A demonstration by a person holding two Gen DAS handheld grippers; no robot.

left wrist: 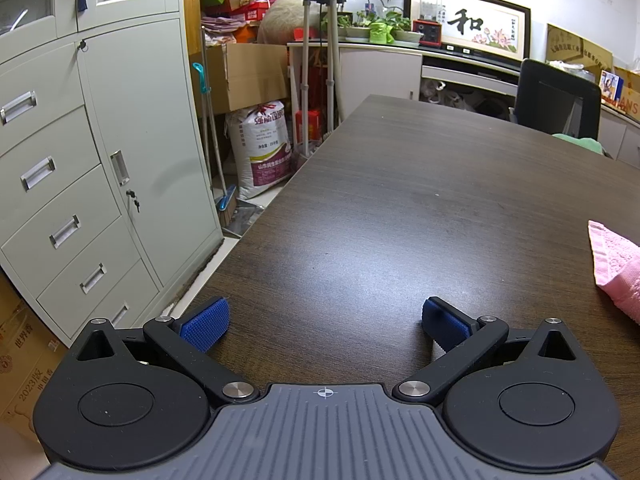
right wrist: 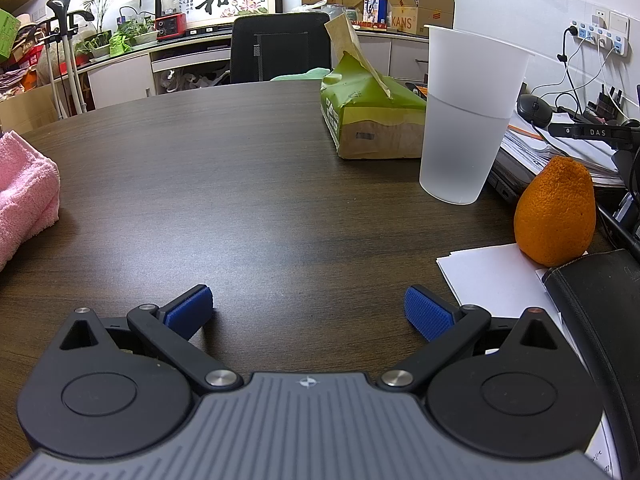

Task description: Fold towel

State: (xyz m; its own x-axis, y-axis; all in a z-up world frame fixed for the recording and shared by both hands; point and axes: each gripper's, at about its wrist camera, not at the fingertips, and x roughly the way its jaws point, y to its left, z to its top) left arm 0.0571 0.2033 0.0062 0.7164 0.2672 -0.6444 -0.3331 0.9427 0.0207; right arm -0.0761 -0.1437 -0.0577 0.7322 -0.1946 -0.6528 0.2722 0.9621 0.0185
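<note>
A pink towel [left wrist: 618, 268] lies on the dark wooden table [left wrist: 400, 200] at the right edge of the left wrist view. It also shows in the right wrist view [right wrist: 24, 188] at the left edge, lying in thick folded layers. My left gripper [left wrist: 325, 320] is open and empty, low over the table, well left of the towel. My right gripper [right wrist: 308, 308] is open and empty, low over the table, well right of the towel. Only part of the towel shows in each view.
A frosted plastic cup [right wrist: 468, 116], a green tissue pack [right wrist: 368, 108], an orange [right wrist: 556, 216], white paper [right wrist: 492, 276] and a black wallet-like item [right wrist: 600, 300] crowd the table's right side. A black chair [right wrist: 280, 52] stands behind. Grey cabinets [left wrist: 80, 160] stand left of the table edge.
</note>
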